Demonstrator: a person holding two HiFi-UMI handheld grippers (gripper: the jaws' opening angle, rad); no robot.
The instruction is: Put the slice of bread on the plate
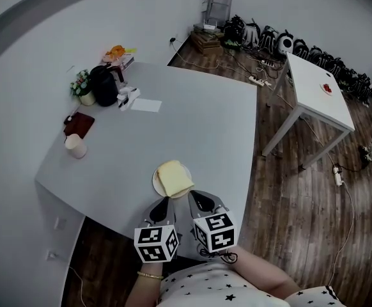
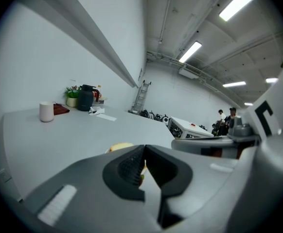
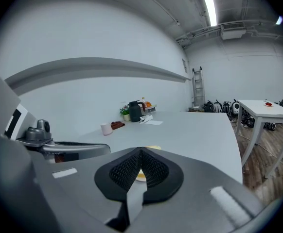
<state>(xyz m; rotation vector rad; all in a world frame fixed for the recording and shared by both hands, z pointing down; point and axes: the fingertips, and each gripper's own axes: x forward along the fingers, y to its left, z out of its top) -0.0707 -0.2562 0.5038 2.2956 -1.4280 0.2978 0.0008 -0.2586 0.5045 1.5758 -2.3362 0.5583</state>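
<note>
Pale yellow, square slice of bread (image 1: 175, 177) lies flat on a small round white plate (image 1: 156, 183), covering most of it and overhanging the right rim. Plate sits upright on the light grey desk (image 1: 192, 120), close to the near edge.

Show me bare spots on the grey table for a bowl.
Bare: the wide stretch between the paper and the plate, out to the table's right edge. Crowded: the left side around the kettle and cup.

No writing, label or number is legible.
</note>
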